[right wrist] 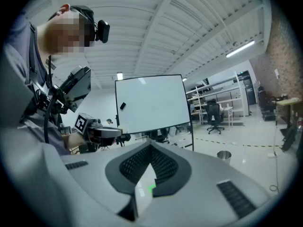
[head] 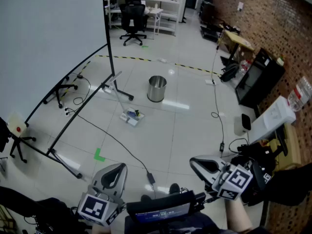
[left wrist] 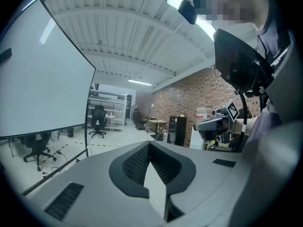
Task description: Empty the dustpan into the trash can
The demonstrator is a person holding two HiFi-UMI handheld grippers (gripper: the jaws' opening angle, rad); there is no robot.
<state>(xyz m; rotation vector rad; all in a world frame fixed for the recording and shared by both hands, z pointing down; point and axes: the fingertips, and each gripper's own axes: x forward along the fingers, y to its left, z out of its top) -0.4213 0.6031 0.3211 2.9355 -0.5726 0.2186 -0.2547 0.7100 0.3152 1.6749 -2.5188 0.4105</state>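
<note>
Left gripper (head: 113, 175): at the lower left of the head view, held by the person. Its jaws are together with nothing between them. In the left gripper view (left wrist: 151, 168) the two dark ribbed pads meet along one seam.
Right gripper (head: 206, 165): at the lower right of the head view, with a hand behind its marker cube. Its jaws are pressed together and hold nothing. The right gripper view (right wrist: 150, 167) shows the pads meeting the same way.
Grippers to each other: side by side and well apart. Each shows in the other's view, the right gripper at mid right of the left gripper view (left wrist: 215, 124) and the left gripper at mid left of the right gripper view (right wrist: 100, 133).
Dustpan (head: 130, 117): on the pale tiled floor near the centre of the head view, well above both grippers. A thin light handle slants from it toward the upper left. Small bits lie in it, too small to name.
Trash can (head: 156, 88): a round metal bin standing upright and open-topped. It sits just up and to the right of the dustpan without touching it. It also shows at the right of the right gripper view (right wrist: 224, 155).
Whiteboard (head: 48, 43): a large board on a black stand, filling the upper left of the head view.
Green tape mark (head: 99, 154): on the floor at lower left, between the dustpan and the left gripper.
Striped tape line (head: 146, 59): crosses the floor above the trash can.
Office chair (head: 132, 18): black, at the top of the frame.
Brick wall (head: 263, 18): along the upper right.
</note>
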